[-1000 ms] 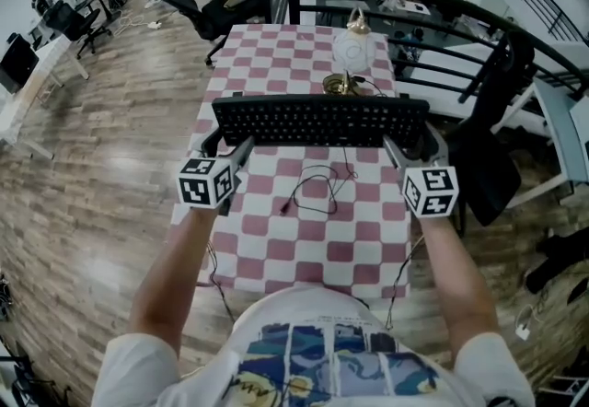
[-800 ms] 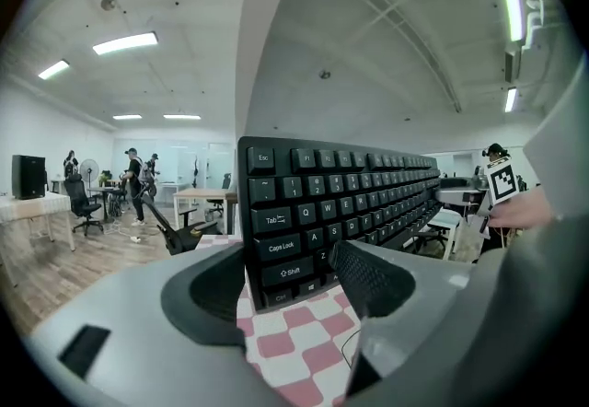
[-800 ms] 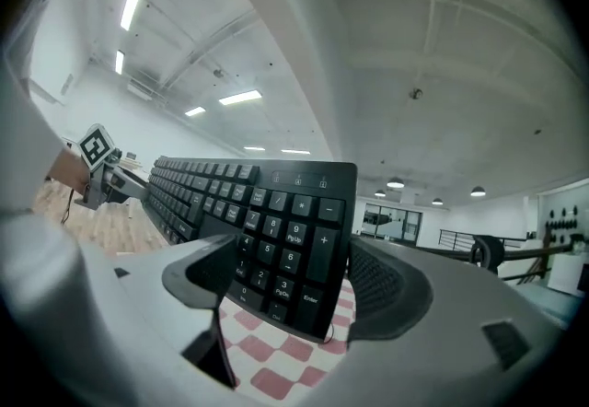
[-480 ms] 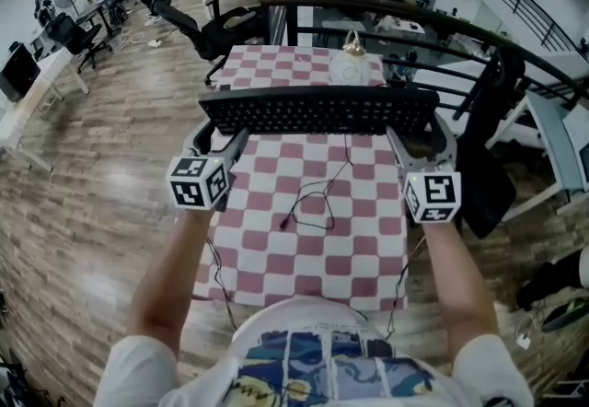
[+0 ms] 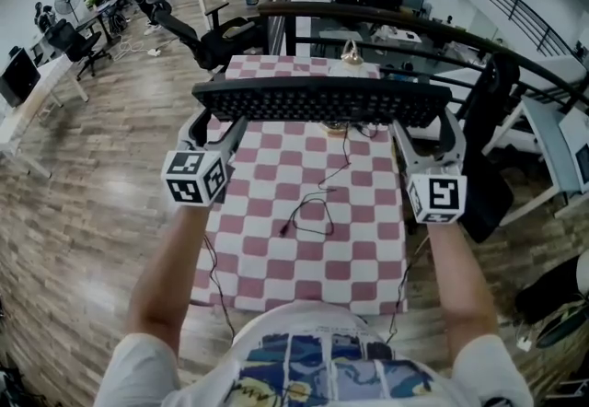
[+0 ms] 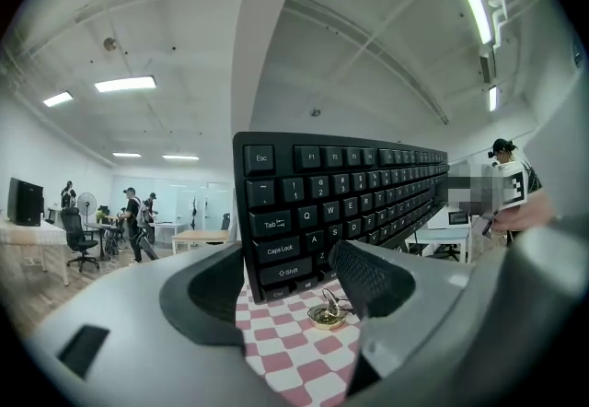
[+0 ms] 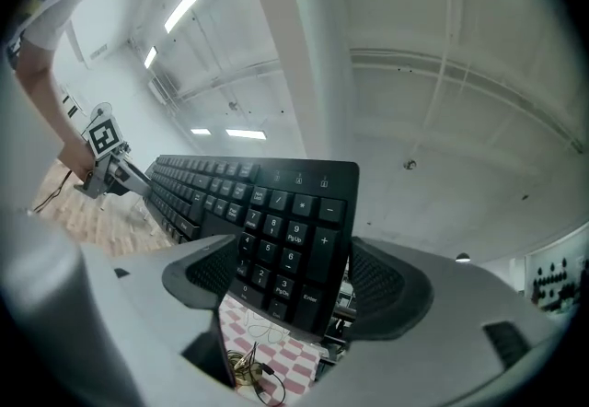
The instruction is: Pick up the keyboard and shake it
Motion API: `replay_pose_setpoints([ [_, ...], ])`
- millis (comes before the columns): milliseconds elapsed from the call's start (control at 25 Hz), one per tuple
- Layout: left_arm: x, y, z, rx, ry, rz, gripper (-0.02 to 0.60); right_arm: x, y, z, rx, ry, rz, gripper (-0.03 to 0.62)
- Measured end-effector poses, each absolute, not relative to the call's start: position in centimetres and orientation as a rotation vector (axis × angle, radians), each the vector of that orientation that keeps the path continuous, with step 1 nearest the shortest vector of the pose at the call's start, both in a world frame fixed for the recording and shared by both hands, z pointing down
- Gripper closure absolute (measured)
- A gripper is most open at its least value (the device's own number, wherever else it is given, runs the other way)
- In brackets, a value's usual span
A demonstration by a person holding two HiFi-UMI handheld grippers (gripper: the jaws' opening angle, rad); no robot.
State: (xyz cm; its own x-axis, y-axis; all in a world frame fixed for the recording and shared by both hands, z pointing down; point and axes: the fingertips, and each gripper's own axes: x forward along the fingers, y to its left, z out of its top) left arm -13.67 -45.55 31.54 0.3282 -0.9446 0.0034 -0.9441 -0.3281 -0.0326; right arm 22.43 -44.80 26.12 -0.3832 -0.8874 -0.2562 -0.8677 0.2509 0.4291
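Observation:
A black keyboard [image 5: 322, 103] hangs in the air above the checkered table [image 5: 304, 239], held level by both ends. My left gripper [image 5: 204, 132] is shut on the keyboard's left end [image 6: 294, 212], with the Esc and Tab keys just beyond its jaws. At the number-pad end [image 7: 290, 244], my right gripper [image 5: 433, 136] is shut on the keyboard too. The keyboard's thin black cable [image 5: 317, 207] drops from its middle and loops on the tablecloth.
A small brass lamp base [image 6: 327, 314] stands on the table under the keyboard, its glass globe [image 5: 350, 52] peeking over the far edge. Black railing [image 5: 368, 14] curves behind the table. Office chairs [image 5: 198, 28] and desks stand at the far left.
Both grippers have lifted the keyboard higher and farther from me, so it now covers most of the lamp. The cable has been pulled up with it.

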Motion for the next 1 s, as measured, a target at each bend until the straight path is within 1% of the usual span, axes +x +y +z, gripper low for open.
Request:
replay_pose_setpoints([
  [240, -14.0, -45.4, 29.3, -2.454, 1.799, 0.003, 0.275, 22.5, -44.4, 25.3, 1.744, -2.418, -0.830, 0.221],
  [360, -14.0, -45.2, 27.9, -2.423, 1.782, 0.027, 0.275, 22.7, -44.2, 24.5, 1.758, -2.412, -0.858, 0.238],
  [800, -14.5, -44.0, 24.7, -2.319, 1.763, 0.074, 0.276, 22.5, -43.1, 22.3, 1.785, -2.364, -0.955, 0.246],
  [920, -14.4, -43.8, 24.2, -2.296, 1.765, 0.084, 0.276, 22.7, -42.9, 22.0, 1.786, -2.349, -0.972, 0.270],
  [1000, -14.4, -43.7, 24.0, -2.290, 1.762, 0.079, 0.276, 22.8, -42.8, 22.1, 1.795, -2.351, -0.964, 0.273],
])
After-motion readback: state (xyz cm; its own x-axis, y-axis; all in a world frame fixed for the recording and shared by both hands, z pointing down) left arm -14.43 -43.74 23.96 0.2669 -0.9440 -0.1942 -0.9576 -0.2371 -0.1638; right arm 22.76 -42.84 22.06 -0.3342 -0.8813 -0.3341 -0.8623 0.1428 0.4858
